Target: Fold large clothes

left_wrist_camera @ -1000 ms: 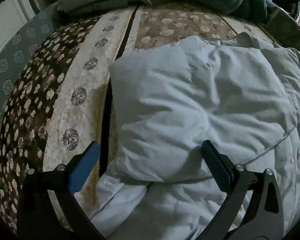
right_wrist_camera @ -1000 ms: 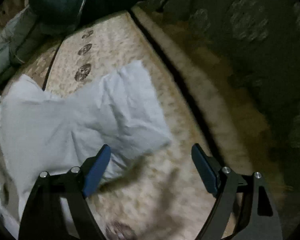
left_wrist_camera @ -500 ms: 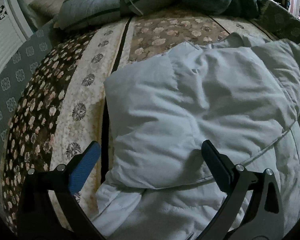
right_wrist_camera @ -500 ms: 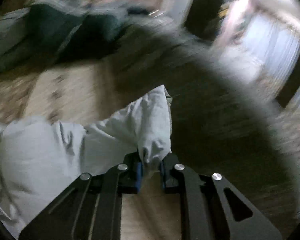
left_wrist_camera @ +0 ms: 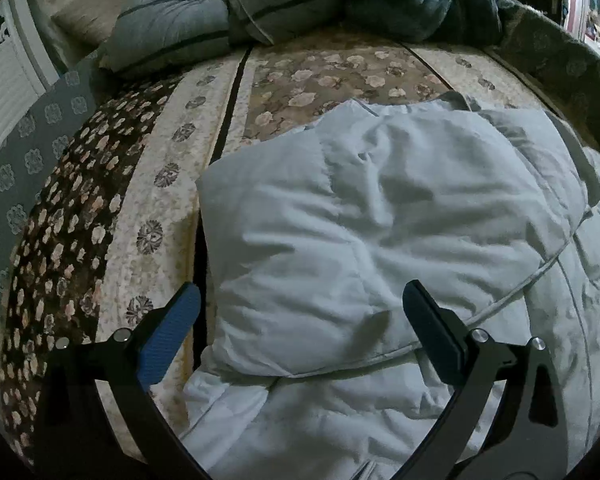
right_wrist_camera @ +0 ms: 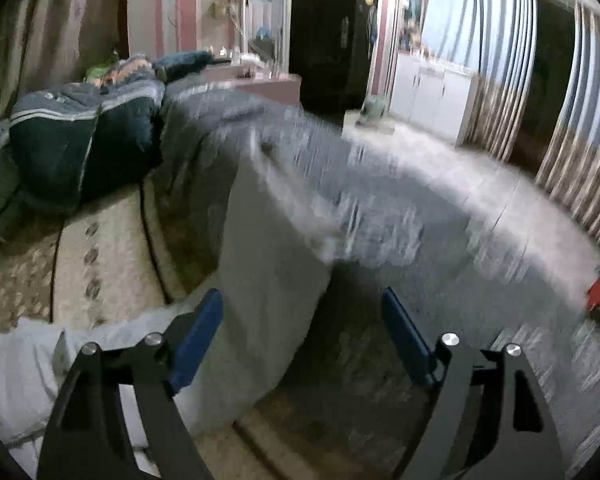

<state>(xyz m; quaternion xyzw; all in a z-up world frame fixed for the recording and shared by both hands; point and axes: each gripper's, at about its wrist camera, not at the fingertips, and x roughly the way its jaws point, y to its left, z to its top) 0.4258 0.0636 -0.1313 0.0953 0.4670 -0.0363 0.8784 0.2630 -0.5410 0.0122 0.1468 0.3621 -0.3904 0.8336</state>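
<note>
Left gripper: your left gripper (left_wrist_camera: pixel 300 316) has its black arms and blue-padded fingers (left_wrist_camera: pixel 168 340) spread wide, grasping nothing; it hangs above the near edge of the garment.
Right gripper: your right gripper (right_wrist_camera: pixel 302 334) is also spread apart and grips nothing; a raised flap of the garment stands between its two blue pads (right_wrist_camera: pixel 196 340), and the blur keeps you from telling whether cloth touches either pad.
Garment: the pale grey-white padded jacket (left_wrist_camera: pixel 360 232) lies on the bed, partly folded, with one puffy panel laid over the quilted layer beneath it. A piped seam curves along its right side. In the right wrist view the same jacket (right_wrist_camera: pixel 268 280) rises as a tall, smeared sheet in front of the camera.
Bed cover: the beige and brown floral bedspread (left_wrist_camera: pixel 148 200), with dark stripes and round medallion prints, spreads under the jacket and to its left.
Bedding pile: grey-blue folded quilts with dark piping (left_wrist_camera: pixel 228 20) sit at the far end of the bed, well apart from the jacket.
Room: striped blue and beige curtains (right_wrist_camera: pixel 520 60) and white low cabinets (right_wrist_camera: pixel 432 92) line the far wall, beyond a pale floor.
</note>
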